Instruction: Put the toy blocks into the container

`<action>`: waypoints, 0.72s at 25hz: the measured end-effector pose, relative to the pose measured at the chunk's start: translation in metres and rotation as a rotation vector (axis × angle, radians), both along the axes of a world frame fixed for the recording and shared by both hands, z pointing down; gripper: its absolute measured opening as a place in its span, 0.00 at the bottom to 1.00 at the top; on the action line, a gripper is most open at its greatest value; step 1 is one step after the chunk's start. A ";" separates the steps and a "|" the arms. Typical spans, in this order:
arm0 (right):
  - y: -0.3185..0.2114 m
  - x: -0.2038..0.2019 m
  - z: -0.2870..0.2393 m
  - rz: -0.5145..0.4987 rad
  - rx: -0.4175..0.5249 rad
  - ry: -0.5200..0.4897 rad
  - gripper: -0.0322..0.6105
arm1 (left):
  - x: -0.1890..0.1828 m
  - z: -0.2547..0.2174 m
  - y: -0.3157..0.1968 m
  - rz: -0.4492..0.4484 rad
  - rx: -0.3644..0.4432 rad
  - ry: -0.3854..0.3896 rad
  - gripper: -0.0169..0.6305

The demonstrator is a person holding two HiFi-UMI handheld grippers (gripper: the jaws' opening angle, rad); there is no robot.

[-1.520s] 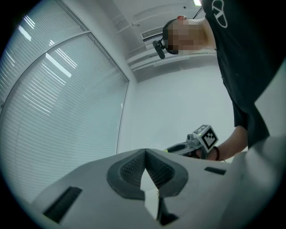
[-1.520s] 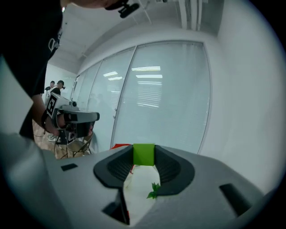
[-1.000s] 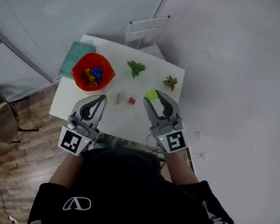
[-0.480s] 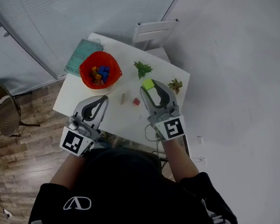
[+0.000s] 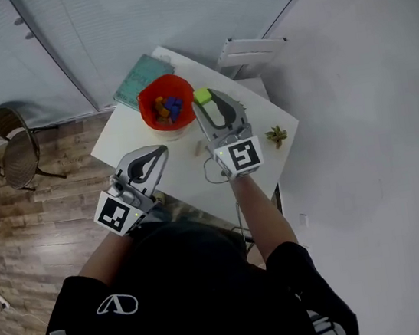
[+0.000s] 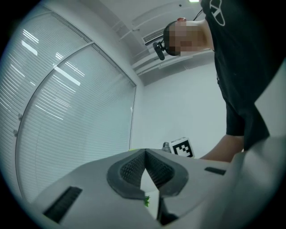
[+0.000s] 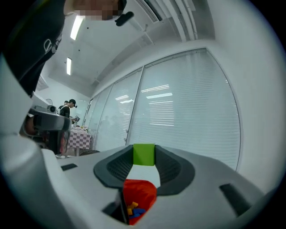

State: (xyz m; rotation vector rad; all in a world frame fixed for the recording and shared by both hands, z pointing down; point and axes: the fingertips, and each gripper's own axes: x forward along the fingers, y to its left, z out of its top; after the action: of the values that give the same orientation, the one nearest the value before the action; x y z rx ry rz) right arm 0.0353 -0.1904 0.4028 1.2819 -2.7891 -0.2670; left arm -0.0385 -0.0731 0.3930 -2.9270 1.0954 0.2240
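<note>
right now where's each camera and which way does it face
Head view: on person's head, steeply down at white table, round red bowl; arms, shirt show.
Left gripper view: on left gripper, along shut jaws toward blinds; arm shows.
Right gripper view: on right gripper, along jaws clamping green toy block; sleeve shows.
Head and right gripper views share bowl, block.

Right hand-held gripper [image 5: 203,98] covers a stretch of the surface [image 5: 133,144]. Blocks [image 5: 168,107] in the container [image 5: 150,121] are too small to sort out. In the left gripper view, just a green leaf tip [image 6: 146,201] peeks past the jaws.
</note>
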 end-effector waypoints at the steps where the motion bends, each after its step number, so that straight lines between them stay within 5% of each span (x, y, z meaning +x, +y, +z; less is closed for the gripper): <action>1: -0.007 -0.006 0.002 -0.010 0.008 -0.007 0.29 | -0.003 0.000 0.001 -0.008 0.000 -0.001 0.03; 13: -0.056 -0.056 0.041 -0.045 -0.057 0.025 0.29 | -0.043 0.009 0.011 -0.096 -0.021 -0.001 0.03; 18: -0.075 -0.061 0.098 -0.032 -0.192 0.086 0.29 | -0.049 0.013 0.013 -0.104 -0.029 0.001 0.03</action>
State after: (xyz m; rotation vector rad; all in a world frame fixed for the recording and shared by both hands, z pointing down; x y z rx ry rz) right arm -0.0252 -0.2650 0.5005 1.1555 -2.6883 -0.0520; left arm -0.0877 -0.0605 0.4056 -2.8840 1.2576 0.2097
